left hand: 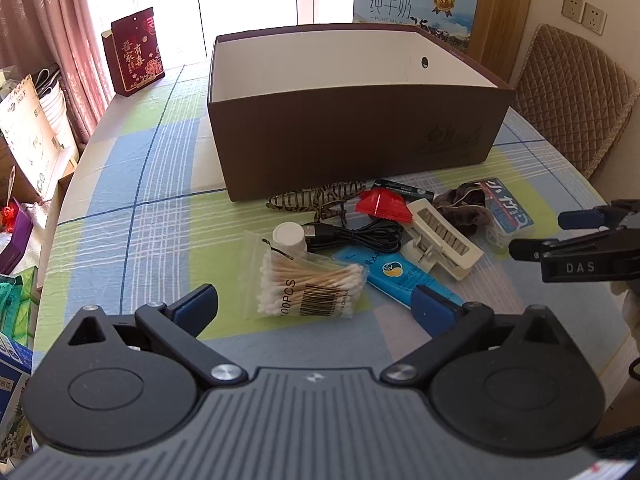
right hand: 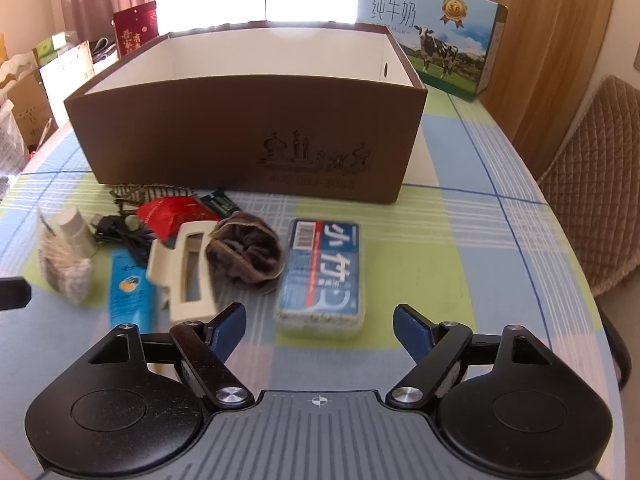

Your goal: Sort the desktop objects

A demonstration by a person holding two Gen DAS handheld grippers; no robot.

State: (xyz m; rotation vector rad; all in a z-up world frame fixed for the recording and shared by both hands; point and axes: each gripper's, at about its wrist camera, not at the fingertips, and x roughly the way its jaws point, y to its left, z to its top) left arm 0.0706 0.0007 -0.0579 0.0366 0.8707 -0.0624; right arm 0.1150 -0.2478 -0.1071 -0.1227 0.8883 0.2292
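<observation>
A brown open box [left hand: 352,136] [right hand: 248,136] with a white inside stands mid-table. Small items lie in front of it: a cotton swab bag [left hand: 308,284], white bottle [left hand: 289,237], black USB cable [left hand: 356,236], blue tube [left hand: 392,276] [right hand: 130,286], cream hair claw [left hand: 440,236] [right hand: 188,268], red packet [left hand: 382,204], brown scrunchie [right hand: 246,252], blue tissue pack [right hand: 322,276]. My left gripper [left hand: 316,306] is open, just before the swab bag. My right gripper [right hand: 318,324] is open, just before the tissue pack; it also shows in the left wrist view [left hand: 560,236].
A milk carton box [right hand: 432,32] stands behind the brown box. A red gift bag [left hand: 136,52] stands at the far left table edge. A padded chair [left hand: 572,92] is on the right. Boxes and bags crowd the floor at the left.
</observation>
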